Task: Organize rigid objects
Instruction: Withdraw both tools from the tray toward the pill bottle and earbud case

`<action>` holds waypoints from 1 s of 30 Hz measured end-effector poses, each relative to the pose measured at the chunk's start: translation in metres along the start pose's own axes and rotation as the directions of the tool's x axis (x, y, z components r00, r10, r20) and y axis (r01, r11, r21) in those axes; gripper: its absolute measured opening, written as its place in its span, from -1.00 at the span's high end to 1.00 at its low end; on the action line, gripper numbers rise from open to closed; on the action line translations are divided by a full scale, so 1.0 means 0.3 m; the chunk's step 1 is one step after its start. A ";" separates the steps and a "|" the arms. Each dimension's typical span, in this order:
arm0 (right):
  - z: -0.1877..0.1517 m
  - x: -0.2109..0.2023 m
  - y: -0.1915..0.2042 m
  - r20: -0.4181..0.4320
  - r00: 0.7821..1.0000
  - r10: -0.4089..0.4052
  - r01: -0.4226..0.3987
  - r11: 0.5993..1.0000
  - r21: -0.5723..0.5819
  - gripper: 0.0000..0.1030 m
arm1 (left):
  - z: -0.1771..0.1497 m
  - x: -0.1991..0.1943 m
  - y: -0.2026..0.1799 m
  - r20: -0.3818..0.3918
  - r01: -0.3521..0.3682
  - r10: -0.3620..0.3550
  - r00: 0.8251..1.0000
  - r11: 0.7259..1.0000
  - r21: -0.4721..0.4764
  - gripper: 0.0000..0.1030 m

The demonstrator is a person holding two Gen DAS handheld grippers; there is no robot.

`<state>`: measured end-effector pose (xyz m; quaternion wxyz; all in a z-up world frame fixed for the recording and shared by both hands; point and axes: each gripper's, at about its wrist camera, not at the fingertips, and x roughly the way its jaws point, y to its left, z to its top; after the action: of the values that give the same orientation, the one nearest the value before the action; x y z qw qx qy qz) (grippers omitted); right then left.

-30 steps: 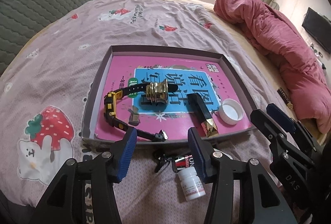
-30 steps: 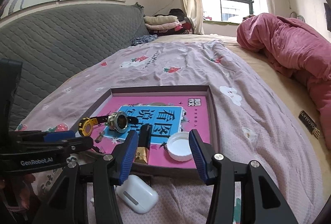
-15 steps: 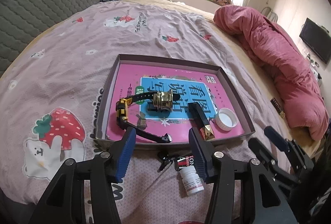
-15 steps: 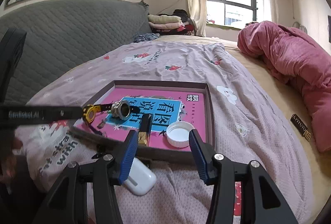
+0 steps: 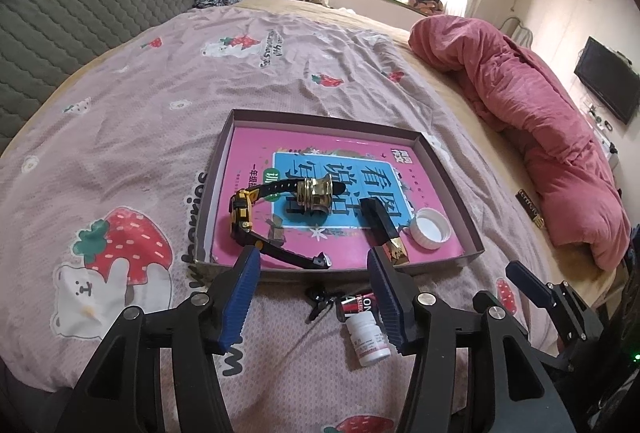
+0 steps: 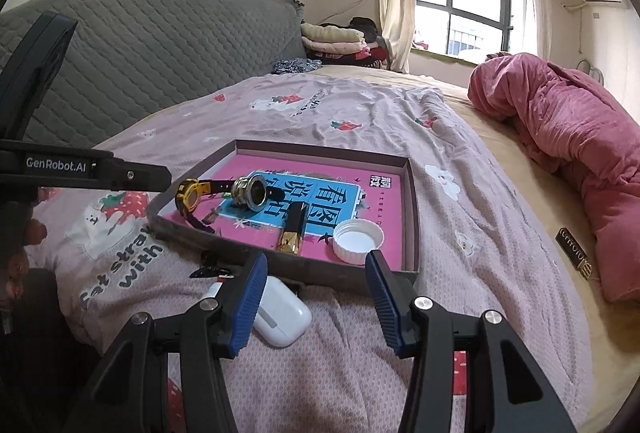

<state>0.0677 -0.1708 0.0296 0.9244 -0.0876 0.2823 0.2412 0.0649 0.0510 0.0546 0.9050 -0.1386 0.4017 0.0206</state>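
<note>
A shallow grey tray [image 5: 320, 123] with a pink book lining it lies on the bed. In it are a yellow-black watch [image 5: 240, 211], a gold metal fitting [image 5: 316, 193], a black-gold lipstick [image 5: 384, 229] and a white cap [image 5: 430, 229]. On the bedspread in front of the tray lie a white pill bottle [image 5: 368, 337], a red-black battery [image 5: 356, 307] and a black clip [image 5: 318, 299]. My left gripper [image 5: 313, 261] hovers above these, its jaws opening, nothing between them. My right gripper [image 6: 316, 265] stands open before the tray [image 6: 412, 217], a white earbud case [image 6: 282, 317] by its left finger.
A rumpled pink duvet [image 5: 540, 121] fills the bed's right side, with a small black-gold item [image 6: 574, 253] lying beside it. A grey quilted headboard [image 6: 160, 53] stands behind. Folded clothes [image 6: 336, 37] sit by the window. A person's fingers [image 6: 32, 233] show at the left edge.
The left gripper has drawn back and up from the tray, and its jaws stand a little wider. The right gripper has shifted sideways and rolled slightly; the earbud case stays put.
</note>
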 end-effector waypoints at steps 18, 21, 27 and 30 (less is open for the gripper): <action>-0.040 -0.042 0.052 -0.038 0.999 0.022 -0.024 0.998 -0.059 0.01 | -0.044 -0.022 -0.018 -0.032 0.024 -0.023 0.999 1.000 0.012 -0.11; -0.044 -0.044 0.057 -0.045 0.999 0.028 -0.031 0.998 -0.061 0.01 | -0.058 -0.020 -0.026 -0.043 0.026 -0.025 0.999 0.999 0.023 -0.11; -0.054 -0.045 0.065 -0.066 0.997 0.038 -0.043 0.997 -0.065 0.01 | -0.080 -0.008 -0.039 -0.074 0.034 -0.032 0.997 0.999 0.034 -0.11; -0.061 -0.043 0.070 -0.076 0.996 0.046 -0.051 0.996 -0.069 0.01 | -0.087 0.000 -0.043 -0.088 0.034 -0.030 0.996 0.999 0.038 -0.11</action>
<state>0.0393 -0.1633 0.0213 0.9034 -0.1224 0.3097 0.2700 0.0478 0.0315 0.0409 0.8893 -0.1277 0.4390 -0.0079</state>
